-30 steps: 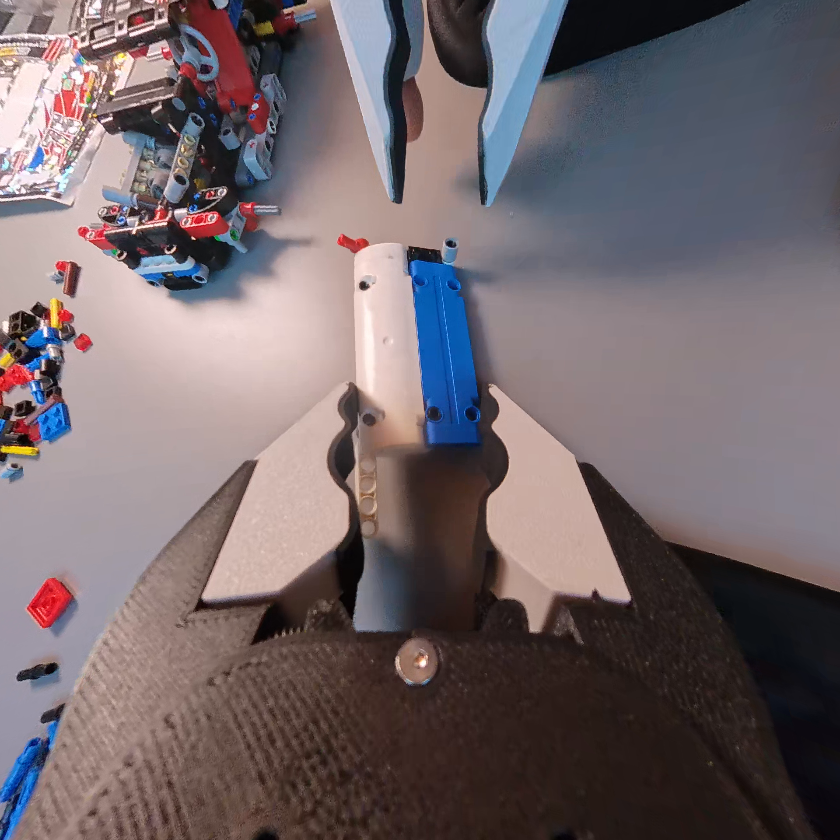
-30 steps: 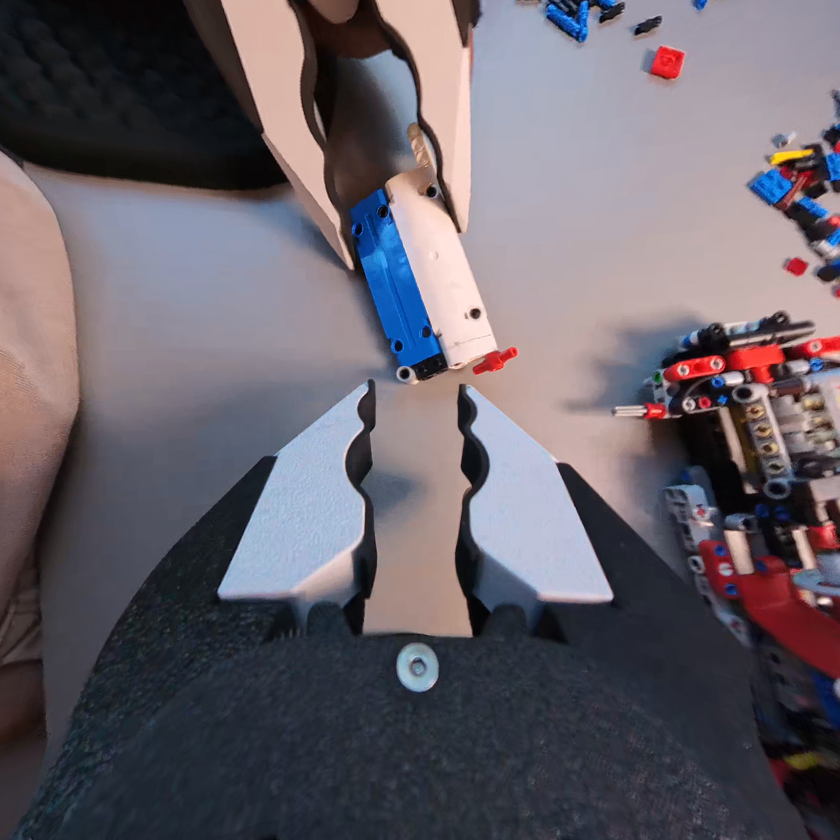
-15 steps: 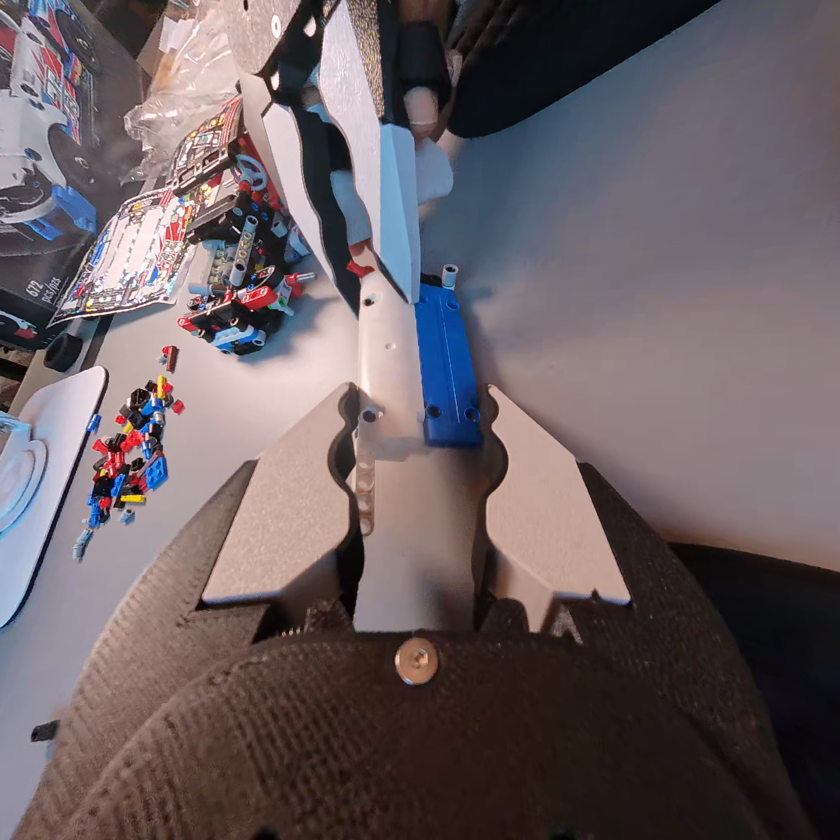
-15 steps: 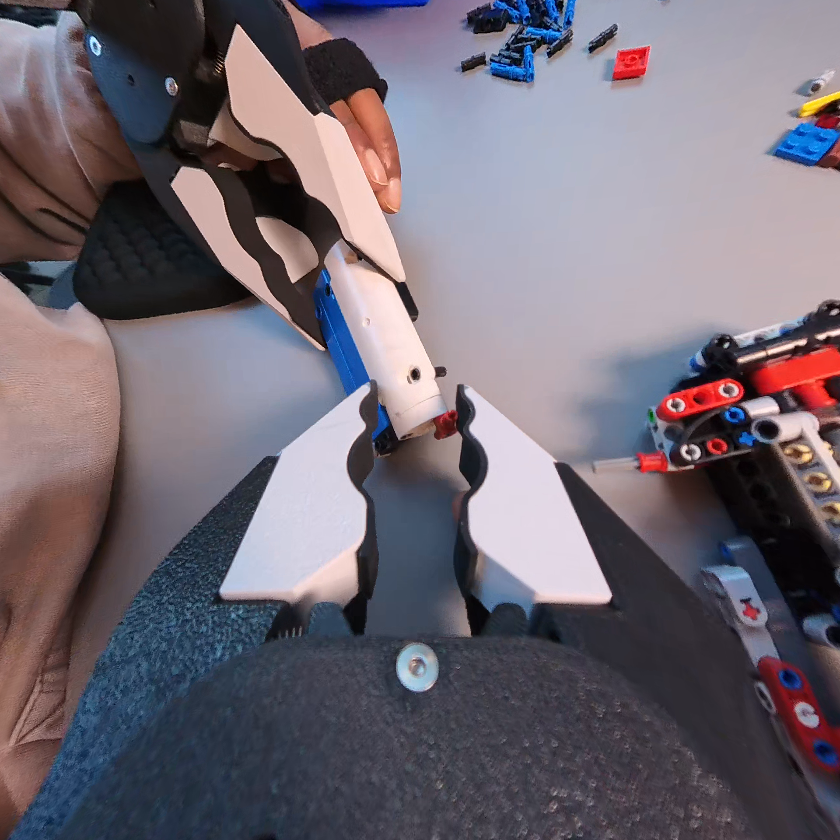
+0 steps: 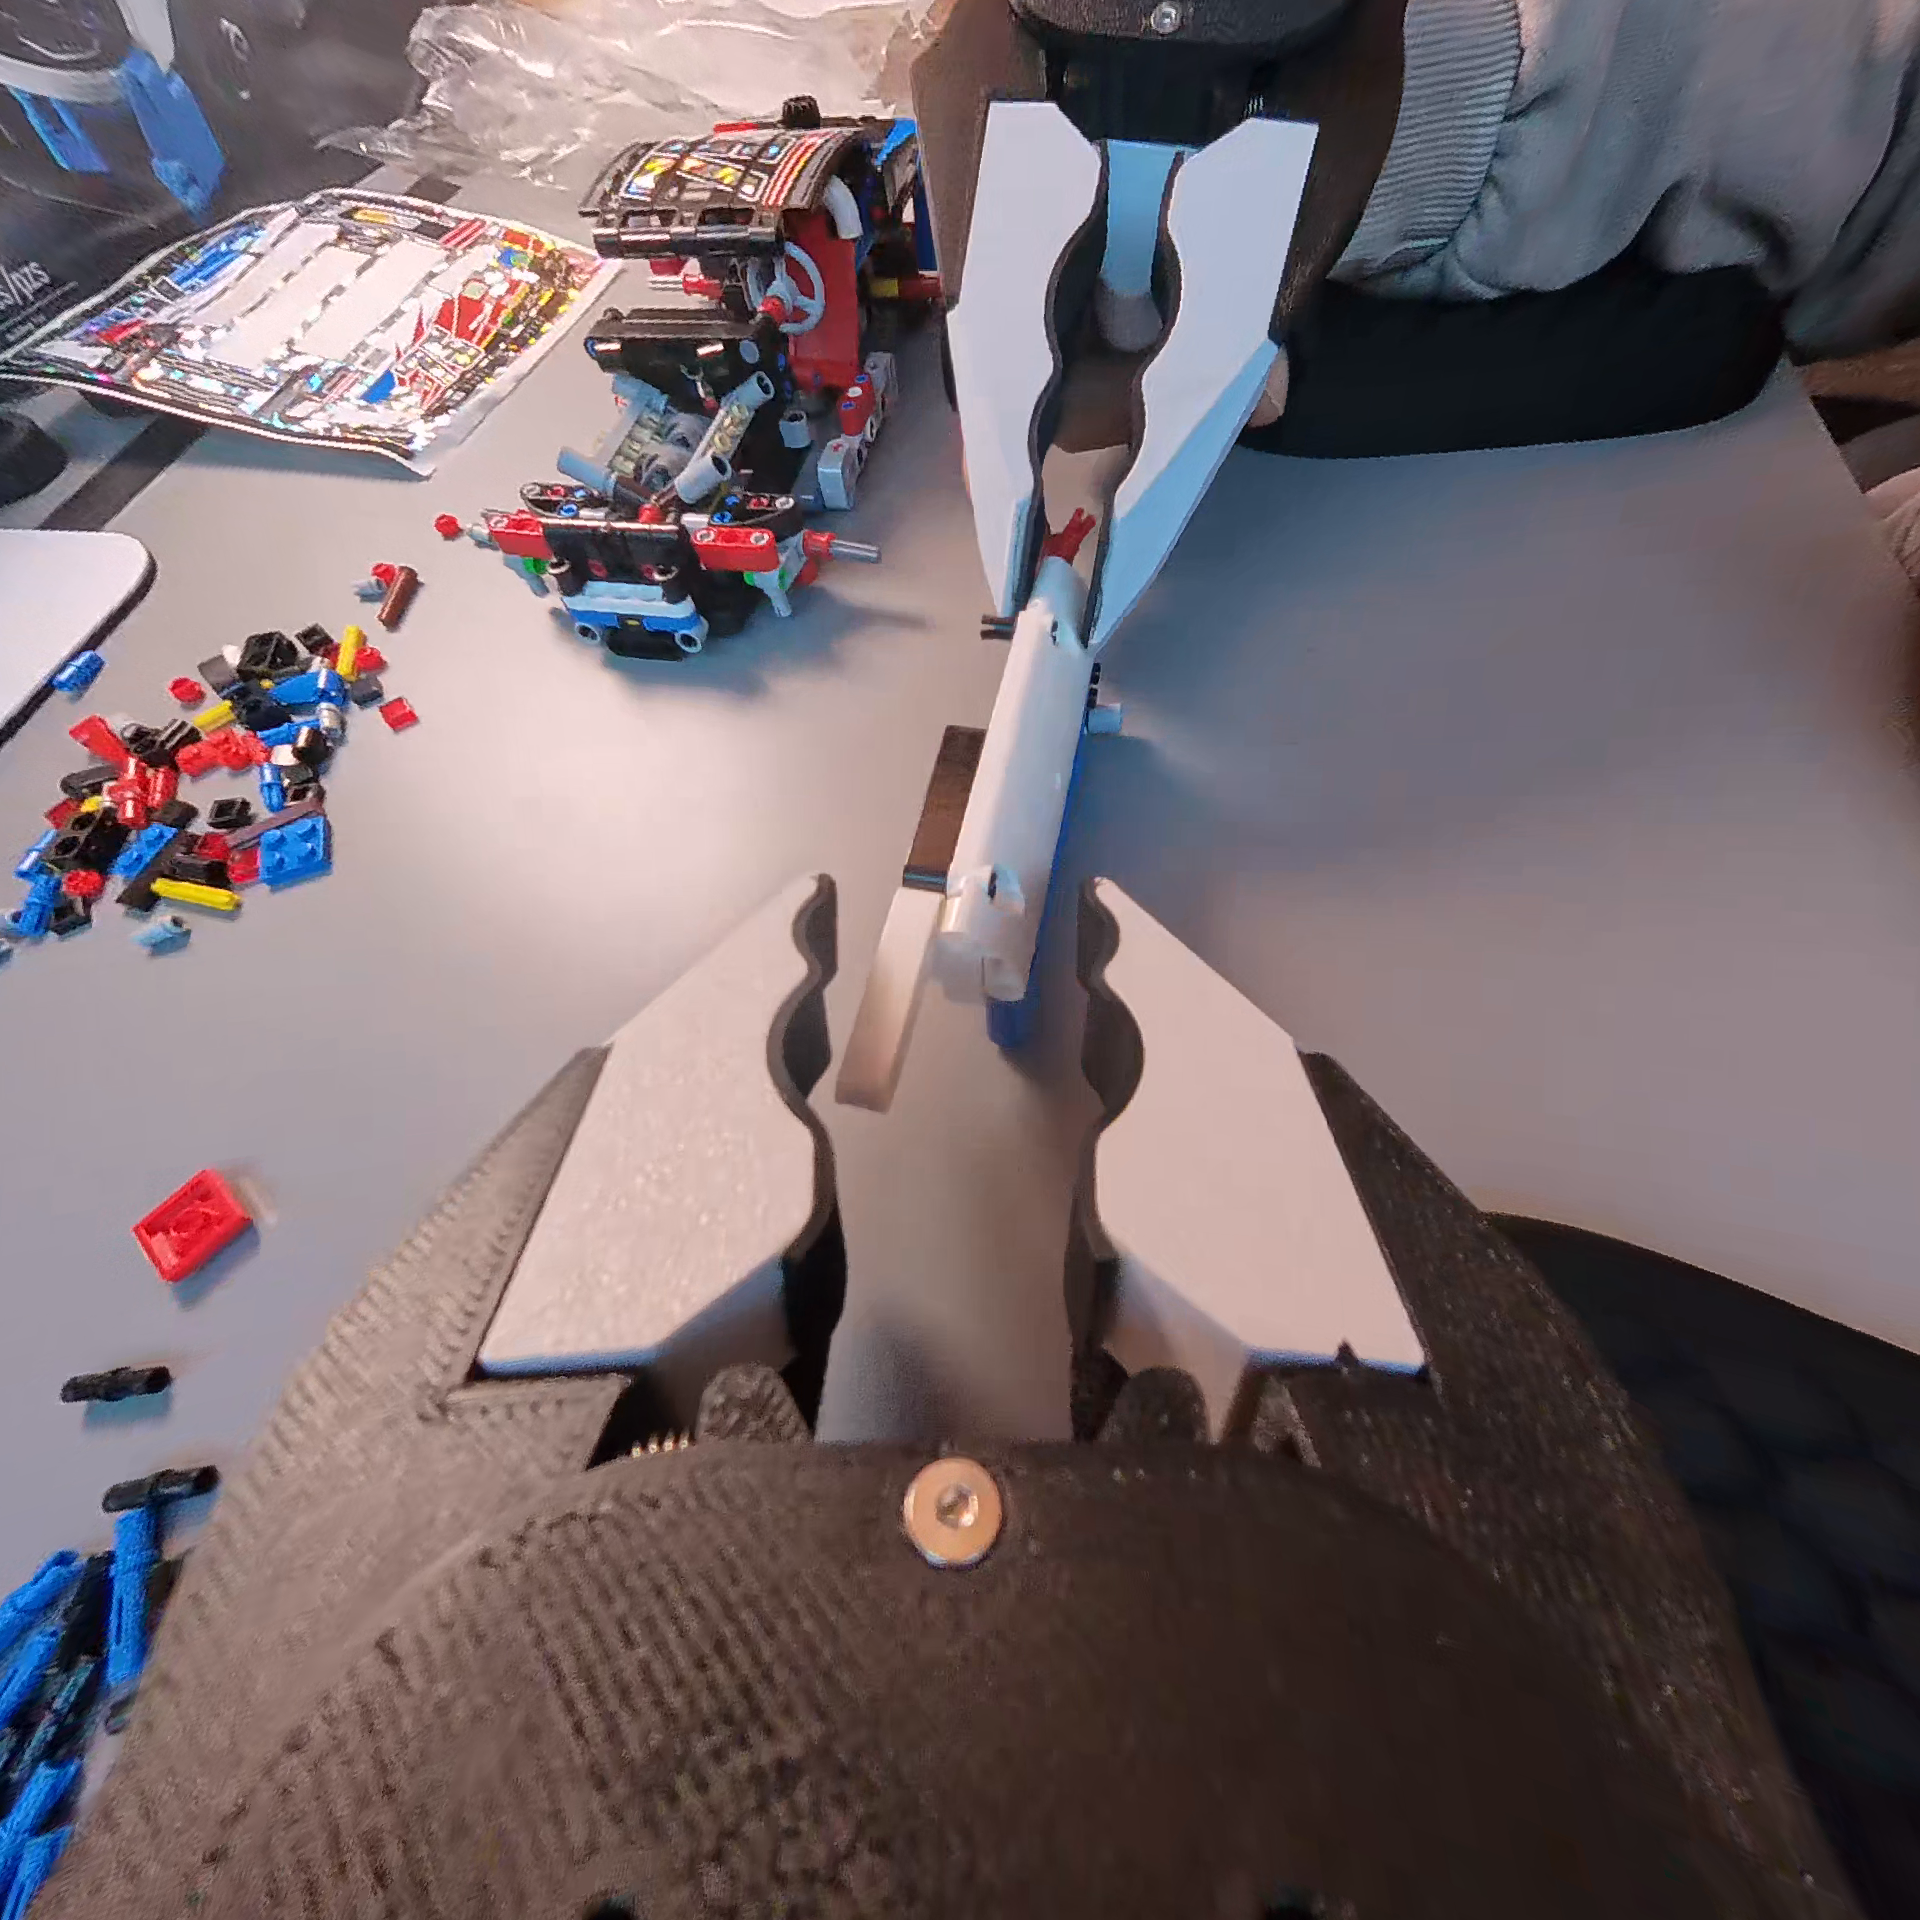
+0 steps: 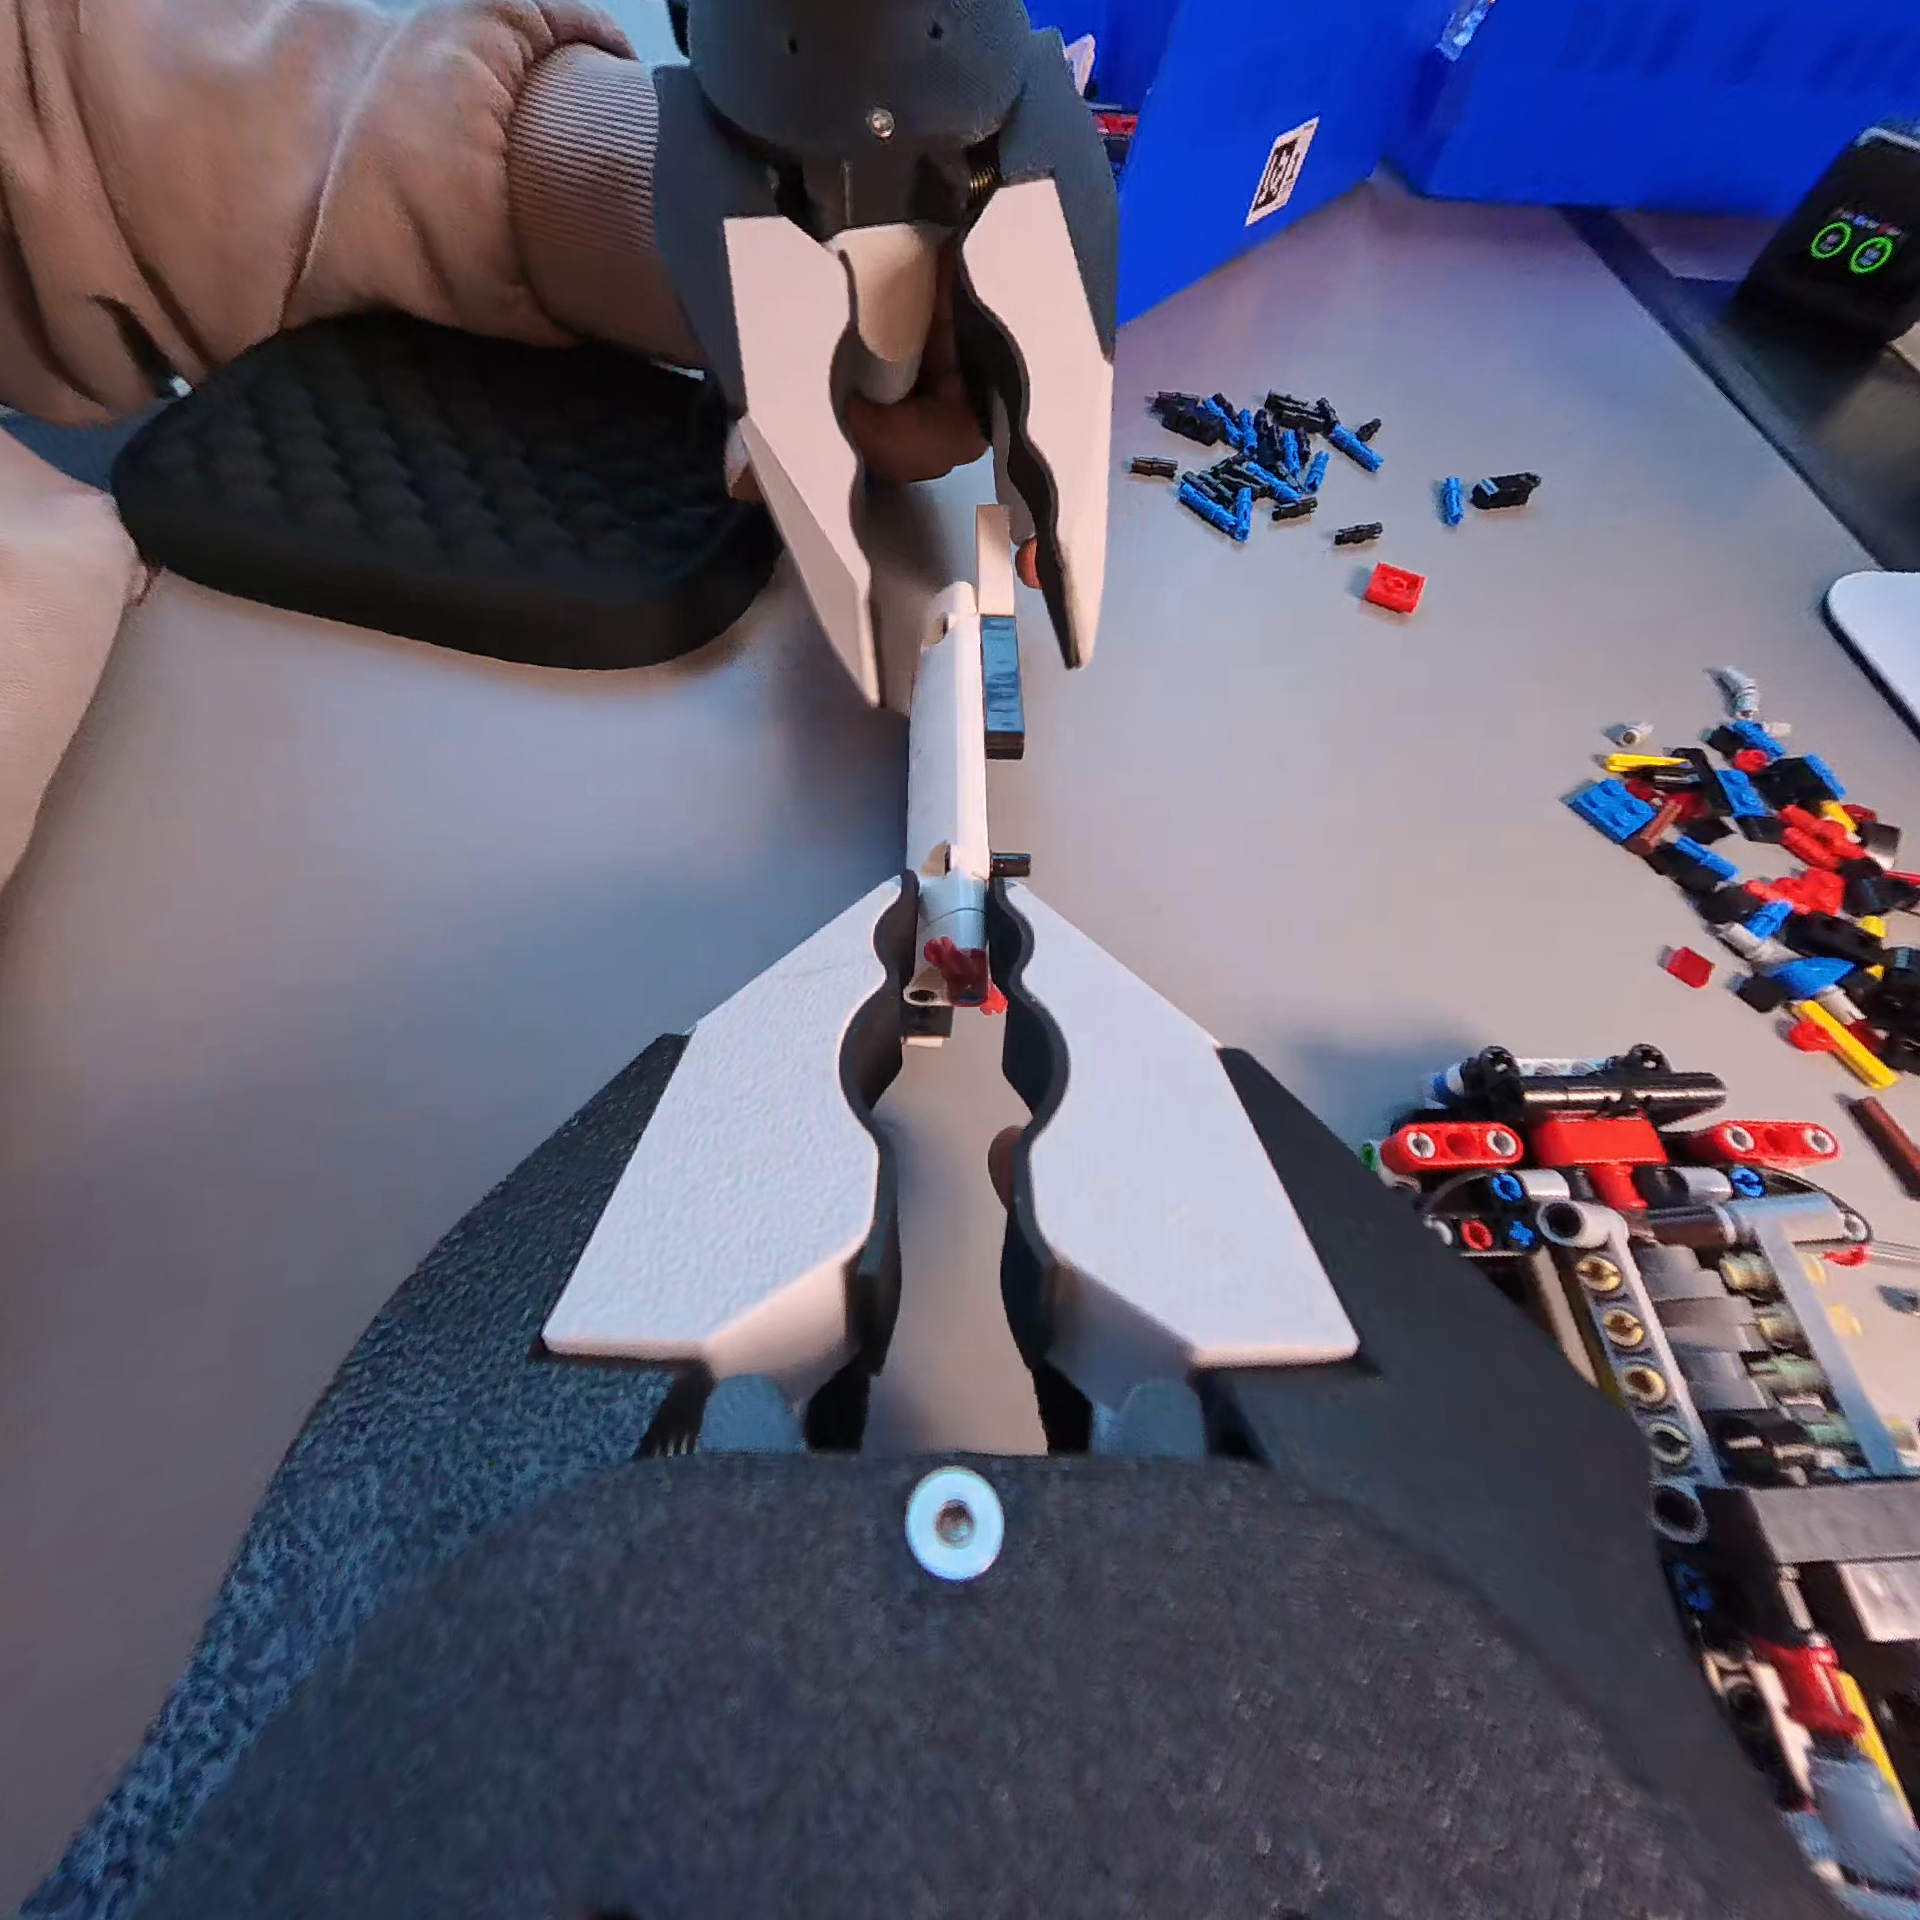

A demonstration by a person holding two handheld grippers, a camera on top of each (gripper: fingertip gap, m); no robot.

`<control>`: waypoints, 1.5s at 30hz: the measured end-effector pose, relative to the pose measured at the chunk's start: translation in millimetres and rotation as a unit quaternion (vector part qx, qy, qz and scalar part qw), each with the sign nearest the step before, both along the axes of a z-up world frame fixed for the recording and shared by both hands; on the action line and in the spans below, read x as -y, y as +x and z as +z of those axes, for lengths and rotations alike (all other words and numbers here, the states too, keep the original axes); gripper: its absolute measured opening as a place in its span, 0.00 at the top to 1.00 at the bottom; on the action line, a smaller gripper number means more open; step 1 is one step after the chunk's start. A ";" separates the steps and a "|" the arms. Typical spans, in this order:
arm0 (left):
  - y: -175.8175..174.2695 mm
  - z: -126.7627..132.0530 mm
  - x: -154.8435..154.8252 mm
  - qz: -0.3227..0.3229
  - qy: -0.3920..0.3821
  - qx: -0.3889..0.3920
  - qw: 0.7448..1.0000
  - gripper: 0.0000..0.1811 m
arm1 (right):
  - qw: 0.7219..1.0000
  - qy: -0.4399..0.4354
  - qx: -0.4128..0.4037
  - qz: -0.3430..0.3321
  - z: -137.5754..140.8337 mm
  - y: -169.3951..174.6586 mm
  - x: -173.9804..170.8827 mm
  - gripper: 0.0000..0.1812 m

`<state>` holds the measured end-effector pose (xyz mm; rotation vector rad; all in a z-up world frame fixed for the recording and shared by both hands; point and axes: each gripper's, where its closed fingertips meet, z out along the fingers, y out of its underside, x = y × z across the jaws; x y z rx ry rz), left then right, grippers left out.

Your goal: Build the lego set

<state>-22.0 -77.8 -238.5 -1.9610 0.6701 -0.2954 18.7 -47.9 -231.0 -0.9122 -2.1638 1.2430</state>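
Note:
A long white and blue Lego panel assembly is held above the grey table, turned on edge. It also shows in the right wrist view, with a red pin at its near end. My right gripper is shut on that end; in the left wrist view it grips the far end. My left gripper is open, its fingers on either side of the other end, with a gap on both sides. It shows from the front in the right wrist view.
The part-built red and black car chassis stands at the left, seen at the right in the right wrist view. A pile of loose small parts, a red plate, a sticker sheet, blue and black pins and a black pad lie around. Spacing between my two grippers at the tips: around 6 cm. To reach the red plate in a straight line is about 15 cm for my left fingers, about 20 cm for my right. Seen from the right wrist view as well.
The right gripper has closed on the assembly's pin end. The left gripper has let go and the assembly has turned on edge. Both grippers have risen from the table.

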 end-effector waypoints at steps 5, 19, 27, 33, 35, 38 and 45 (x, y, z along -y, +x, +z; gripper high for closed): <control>0.1 -3.9 -1.6 0.004 -0.010 -0.009 1.000 0.84 | 0.999 -0.030 0.024 -0.017 -0.6 -1.5 -5.3 0.94; -11.9 -19.2 4.3 0.035 -0.084 0.005 0.996 0.75 | 0.953 -0.133 0.192 -0.192 -21.8 -5.2 -42.4 0.84; -45.8 40.3 -14.1 0.126 0.051 0.061 0.989 0.78 | 0.982 -0.101 0.016 -0.158 36.2 -7.1 -52.6 0.79; -118.8 141.3 -44.2 0.279 0.228 0.023 0.933 0.84 | 0.956 -0.132 -0.184 -0.188 89.5 -13.1 -72.8 0.81; -142.4 184.8 -61.9 0.316 0.276 0.011 0.908 0.85 | 0.942 -0.145 -0.217 -0.211 93.3 -14.5 -80.3 0.85; -179.6 246.7 -97.0 0.356 0.333 0.013 0.873 0.87 | 0.939 -0.161 -0.221 -0.210 89.5 -14.2 -75.3 0.87; -275.9 308.4 -191.3 0.437 0.344 0.008 0.831 0.93 | 0.950 -0.067 -0.246 -0.183 81.3 -7.6 -61.1 0.92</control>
